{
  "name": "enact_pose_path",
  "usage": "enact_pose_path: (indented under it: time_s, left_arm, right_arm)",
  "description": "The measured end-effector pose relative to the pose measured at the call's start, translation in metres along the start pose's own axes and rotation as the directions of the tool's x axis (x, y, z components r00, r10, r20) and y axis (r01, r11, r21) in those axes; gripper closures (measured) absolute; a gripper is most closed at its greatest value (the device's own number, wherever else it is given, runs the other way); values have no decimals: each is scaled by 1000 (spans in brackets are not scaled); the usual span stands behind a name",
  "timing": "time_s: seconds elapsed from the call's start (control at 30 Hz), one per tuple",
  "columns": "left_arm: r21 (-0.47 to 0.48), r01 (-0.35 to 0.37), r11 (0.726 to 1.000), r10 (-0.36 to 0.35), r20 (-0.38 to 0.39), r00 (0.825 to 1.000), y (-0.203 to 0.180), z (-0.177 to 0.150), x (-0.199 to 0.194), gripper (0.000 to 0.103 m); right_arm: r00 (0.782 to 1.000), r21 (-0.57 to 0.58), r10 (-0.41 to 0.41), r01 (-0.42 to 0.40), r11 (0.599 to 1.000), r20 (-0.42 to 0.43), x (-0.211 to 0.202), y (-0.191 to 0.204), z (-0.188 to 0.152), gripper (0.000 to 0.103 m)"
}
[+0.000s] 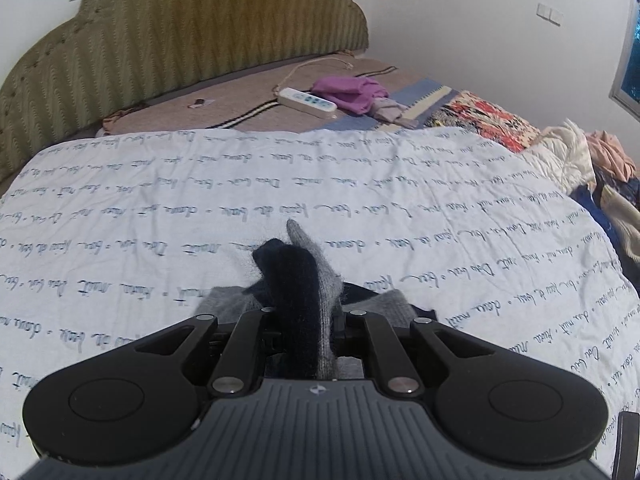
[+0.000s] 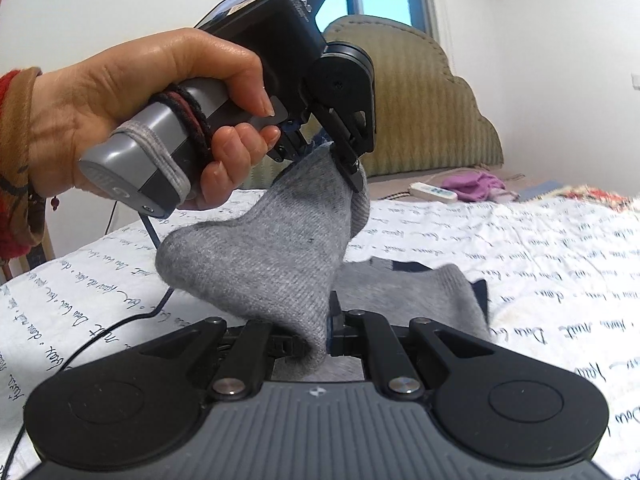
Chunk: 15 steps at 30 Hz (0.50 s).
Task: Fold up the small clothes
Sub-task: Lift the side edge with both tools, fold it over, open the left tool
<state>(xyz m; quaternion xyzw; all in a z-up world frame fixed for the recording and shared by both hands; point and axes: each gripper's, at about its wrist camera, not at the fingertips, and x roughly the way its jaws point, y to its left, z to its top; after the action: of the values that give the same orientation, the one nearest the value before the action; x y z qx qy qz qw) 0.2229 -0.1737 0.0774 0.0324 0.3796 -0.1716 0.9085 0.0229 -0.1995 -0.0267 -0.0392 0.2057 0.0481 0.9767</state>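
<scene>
A grey sock with a dark navy toe (image 1: pixel 298 280) is held up above the white printed bedsheet (image 1: pixel 160 208). My left gripper (image 1: pixel 306 320) is shut on one end of the sock. In the right wrist view the left gripper (image 2: pixel 324 152) hangs from a hand and pinches the sock's top end, and the grey sock (image 2: pixel 256 256) stretches down to my right gripper (image 2: pixel 318 344), which is shut on its other end. A second grey sock (image 2: pixel 420 288) with navy trim lies flat on the sheet just beyond the right gripper.
A white power strip (image 1: pixel 306 102) and a purple garment (image 1: pixel 352 90) lie at the head of the bed by the green padded headboard (image 1: pixel 160 40). A pile of clothes (image 1: pixel 600 168) sits at the right edge. A black cable (image 2: pixel 132 316) runs across the sheet.
</scene>
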Motion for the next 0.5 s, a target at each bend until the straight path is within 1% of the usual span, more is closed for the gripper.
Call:
enact_pose_path:
  time_s: [0.33, 0.5]
  left_arm:
    - [56, 25, 998, -22, -50, 999, -51, -11, 35, 92]
    - [77, 34, 996, -27, -88, 996, -72, -23, 60, 92]
  right_arm:
    - [999, 111, -6, 10, 994, -41, -11, -36, -16, 96]
    - [997, 185, 17, -2, 983, -76, -11, -50, -24, 96]
